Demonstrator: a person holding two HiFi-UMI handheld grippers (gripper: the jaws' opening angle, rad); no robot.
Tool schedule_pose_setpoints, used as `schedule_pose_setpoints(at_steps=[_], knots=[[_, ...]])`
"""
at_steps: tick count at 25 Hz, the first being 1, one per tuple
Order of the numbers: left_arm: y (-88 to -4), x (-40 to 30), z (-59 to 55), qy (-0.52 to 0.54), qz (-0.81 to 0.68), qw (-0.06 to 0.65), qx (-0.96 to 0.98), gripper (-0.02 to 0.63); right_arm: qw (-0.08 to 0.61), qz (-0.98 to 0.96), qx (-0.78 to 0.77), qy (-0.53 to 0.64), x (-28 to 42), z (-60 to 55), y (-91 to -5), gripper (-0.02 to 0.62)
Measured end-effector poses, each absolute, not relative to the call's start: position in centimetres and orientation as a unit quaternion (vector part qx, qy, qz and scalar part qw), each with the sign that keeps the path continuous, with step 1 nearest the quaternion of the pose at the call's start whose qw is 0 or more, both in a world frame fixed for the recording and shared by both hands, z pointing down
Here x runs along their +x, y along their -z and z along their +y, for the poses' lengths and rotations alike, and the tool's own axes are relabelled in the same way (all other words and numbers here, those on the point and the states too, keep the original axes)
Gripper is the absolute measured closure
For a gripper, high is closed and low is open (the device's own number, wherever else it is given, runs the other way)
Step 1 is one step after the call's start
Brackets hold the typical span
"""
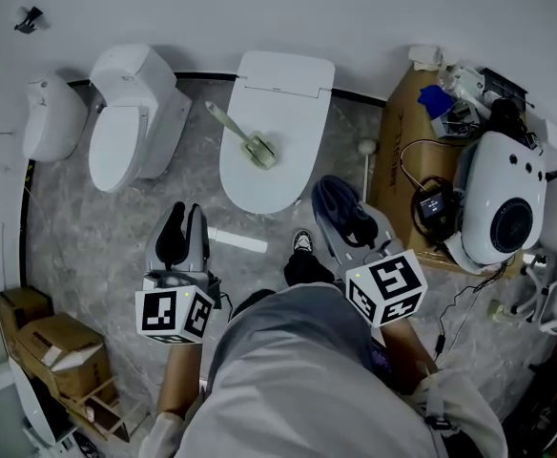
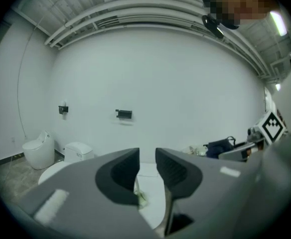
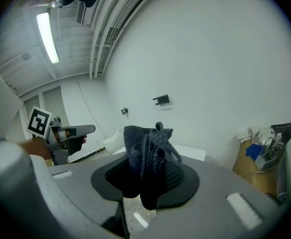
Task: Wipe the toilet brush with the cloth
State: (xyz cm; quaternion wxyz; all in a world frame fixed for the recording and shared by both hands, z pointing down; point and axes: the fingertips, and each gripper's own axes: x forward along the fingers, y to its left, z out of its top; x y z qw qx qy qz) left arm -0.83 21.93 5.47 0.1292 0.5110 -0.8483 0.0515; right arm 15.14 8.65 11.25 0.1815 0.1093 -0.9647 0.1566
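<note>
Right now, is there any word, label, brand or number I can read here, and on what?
No text can be read.
Cardboard box: print along its side, too small to read.
Toilet: small mark on its back part, blurred.
Marker cubes: patterns, no words.

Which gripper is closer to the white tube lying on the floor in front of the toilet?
Left. The left gripper hangs just left of the white tube; the right gripper, holding the dark cloth, is farther off to the tube's right.

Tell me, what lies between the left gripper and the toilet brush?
Nothing but bare floor and the closed toilet lid that the toilet brush lies on, as the head view shows.
</note>
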Motion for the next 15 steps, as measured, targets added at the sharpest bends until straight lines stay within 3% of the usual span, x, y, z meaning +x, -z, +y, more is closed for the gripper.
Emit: schedule_pose_setpoints(at_steps=[15], knots=[[-7.9,-6.6,16.1,-0.067,-0.842,0.143,0.516,0.606,0.171,-0.965,0.080,-0.180,10.5,6.0,-13.6,0.482]])
